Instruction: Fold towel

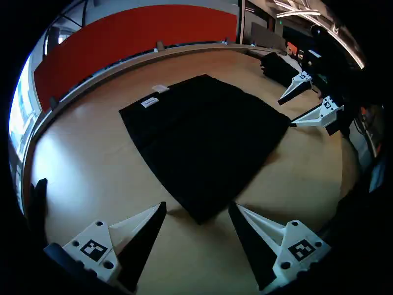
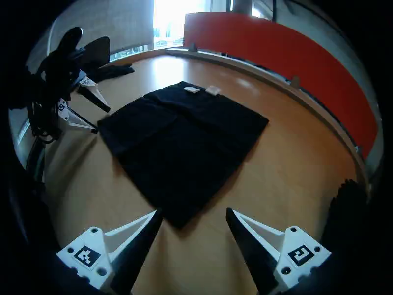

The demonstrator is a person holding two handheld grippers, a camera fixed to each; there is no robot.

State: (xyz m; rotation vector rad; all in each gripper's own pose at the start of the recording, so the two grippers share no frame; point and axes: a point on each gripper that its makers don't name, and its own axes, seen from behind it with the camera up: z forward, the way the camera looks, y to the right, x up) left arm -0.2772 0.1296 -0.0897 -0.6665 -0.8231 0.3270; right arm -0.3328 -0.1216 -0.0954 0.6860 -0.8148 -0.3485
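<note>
The flat black cloth towel [image 1: 206,137] lies spread out in the middle of the light wooden table [image 1: 88,162]. Two small white tags [image 1: 150,102] sit at one edge of it. The left tongs [image 1: 196,205] are wide apart, and one towel corner pokes in between their tips. The right tongs [image 2: 193,211] are wide apart too, with another corner between their tips. A long red wall panel [image 1: 137,34] stands behind the table.

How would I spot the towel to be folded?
Find the wooden table beside the red panel. In its middle lies the black towel, spread flat with two white tags on one edge, unlike the dark bundle heaped at the table's end.
</note>
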